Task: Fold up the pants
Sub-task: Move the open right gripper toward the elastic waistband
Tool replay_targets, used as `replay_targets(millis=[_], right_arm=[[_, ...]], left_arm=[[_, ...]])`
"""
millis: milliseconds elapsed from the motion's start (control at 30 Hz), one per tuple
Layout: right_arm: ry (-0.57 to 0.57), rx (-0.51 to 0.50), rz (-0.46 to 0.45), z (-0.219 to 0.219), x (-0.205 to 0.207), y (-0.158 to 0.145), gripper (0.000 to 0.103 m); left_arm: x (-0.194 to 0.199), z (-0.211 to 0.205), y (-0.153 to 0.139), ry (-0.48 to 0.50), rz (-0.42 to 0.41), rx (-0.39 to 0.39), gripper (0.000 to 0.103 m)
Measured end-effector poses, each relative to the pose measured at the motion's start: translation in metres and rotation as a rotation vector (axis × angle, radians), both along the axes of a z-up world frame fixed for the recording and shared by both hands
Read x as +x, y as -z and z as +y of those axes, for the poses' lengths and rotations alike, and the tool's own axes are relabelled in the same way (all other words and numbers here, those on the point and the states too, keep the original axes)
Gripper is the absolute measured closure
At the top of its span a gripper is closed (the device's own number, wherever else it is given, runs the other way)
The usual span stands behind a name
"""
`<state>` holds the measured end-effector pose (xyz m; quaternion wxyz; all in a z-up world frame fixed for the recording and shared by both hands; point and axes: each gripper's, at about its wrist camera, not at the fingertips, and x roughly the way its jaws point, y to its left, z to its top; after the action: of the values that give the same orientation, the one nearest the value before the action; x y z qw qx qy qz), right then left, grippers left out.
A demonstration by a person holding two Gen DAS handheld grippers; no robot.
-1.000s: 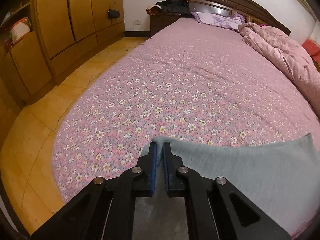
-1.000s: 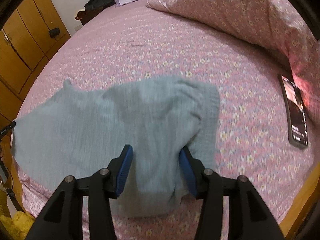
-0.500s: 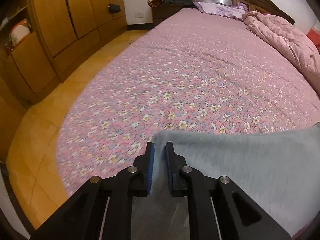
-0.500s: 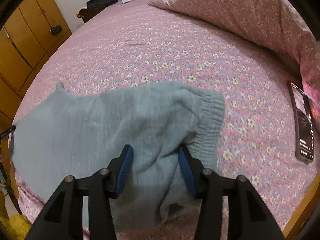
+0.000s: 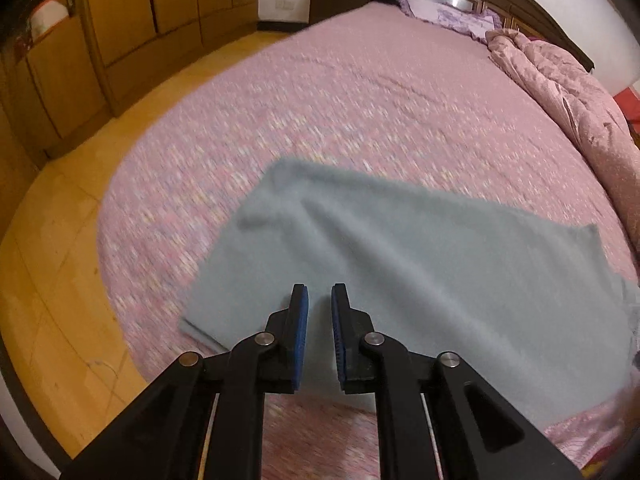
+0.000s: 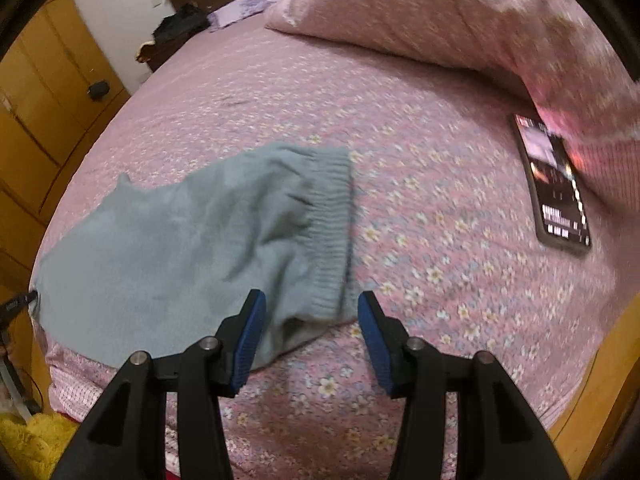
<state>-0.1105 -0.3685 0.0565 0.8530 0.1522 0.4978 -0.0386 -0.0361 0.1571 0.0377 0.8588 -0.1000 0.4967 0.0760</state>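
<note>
grey pants [image 5: 420, 264] flat on floral bed [image 5: 360, 112], both hand-held grippers parted

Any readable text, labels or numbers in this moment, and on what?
None can be read.
phone on the bedsheet: lit screen shows rows of marks, too blurred to read.
pants, left claw, right claw: no print visible.

Grey pants [image 5: 420, 272] lie on the bed [image 5: 360, 100]; left gripper [image 5: 319, 300] fingers [image 5: 299, 320] slightly parted.
</note>
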Motion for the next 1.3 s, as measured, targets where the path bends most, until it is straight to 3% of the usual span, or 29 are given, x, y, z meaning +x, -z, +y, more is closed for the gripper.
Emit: replay_targets(millis=[67,167,233,333,500,567,700,900,1133,1300], right_arm=[[0.021,0.042,0.016,-0.005,0.003,0.009,0.053],[0.054,0.094,0.038,-0.012,0.01,0.027,0.051],[0.069,0.082,0.031,-0.012,0.011,0.03,0.07],[0.074,0.079,0.018,-0.017,0.006,0.026,0.08],[0.114,0.153,0.027,-0.034,-0.002,0.033,0.08],[0.113,0.138,0.031,-0.031,-0.002,0.033,0.076],[0.124,0.165,0.018,-0.024,-0.007,0.027,0.05],[0.083,0.27,0.019,-0.015,-0.025,0.022,0.046],[0.049,0.294,0.052,0.007,-0.005,0.044,0.046],[0.096,0.292,0.0,0.012,0.011,0.055,0.042]], left_arm=[[0.0,-0.01,0.006,0.014,0.019,-0.003,0.098],[0.0,-0.022,0.01,0.009,0.021,0.06,0.097],[0.0,-0.027,0.01,0.008,0.028,0.091,0.097],[0.001,-0.029,0.011,0.008,0.033,0.11,0.097],[0.001,-0.024,0.012,-0.017,0.027,0.082,0.096],[0.002,-0.024,0.013,-0.017,0.028,0.085,0.096],[0.001,-0.025,0.011,-0.018,0.042,0.081,0.092],[-0.005,-0.03,0.007,-0.024,0.052,0.006,0.086],[-0.007,-0.046,0.007,0.014,0.06,0.055,0.086],[-0.006,-0.045,0.009,0.007,0.059,0.049,0.086]])
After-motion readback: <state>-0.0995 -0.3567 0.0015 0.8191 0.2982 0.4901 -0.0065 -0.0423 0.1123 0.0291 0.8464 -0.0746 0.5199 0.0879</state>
